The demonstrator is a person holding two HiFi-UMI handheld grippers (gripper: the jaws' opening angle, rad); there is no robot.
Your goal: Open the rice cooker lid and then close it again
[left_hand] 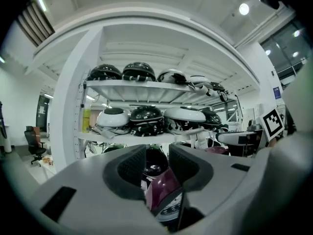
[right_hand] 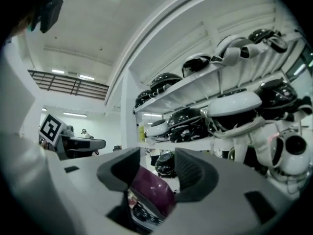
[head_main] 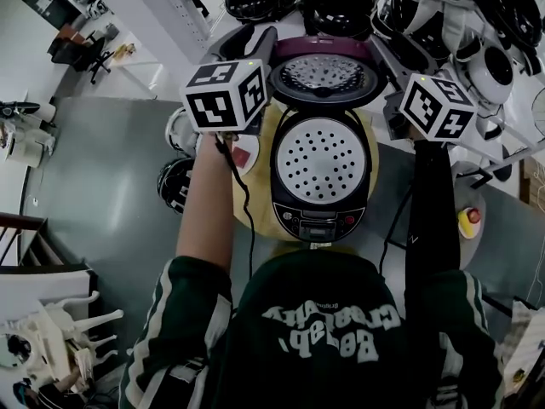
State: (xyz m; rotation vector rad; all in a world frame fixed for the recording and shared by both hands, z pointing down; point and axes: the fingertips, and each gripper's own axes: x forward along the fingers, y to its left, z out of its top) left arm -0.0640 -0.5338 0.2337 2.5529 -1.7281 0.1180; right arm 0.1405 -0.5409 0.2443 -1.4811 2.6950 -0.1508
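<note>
The opening half looks done to me: in the head view the lid [head_main: 324, 79] stands up at the far side of the cooker [head_main: 294, 196], which sits mid-way on a yellow round top [head_main: 260, 216] with its panel [head_main: 319, 221] toward the near edge. My left gripper [left_hand: 157, 160] has its pads on the lid's purple rim [left_hand: 166, 197], jaws fairly wide round it. My right gripper [right_hand: 156, 173] has the rim [right_hand: 151, 187] low between its pads, but they stand a little off it, so I read that one as loose. Next I judge the lid must come back down. That calls for a fresh bite on the right, both sides swinging evenly toward me, then a press near the front edge until it latches. The head view gives me the lid's tilt, the holed plate in the pot mouth and the panel, but my marker cubes hide the pads. The gripper views give the pads and rim, with shelves of helmets [left_hand: 142, 119] behind, and nothing of hinge or pot.
</note>
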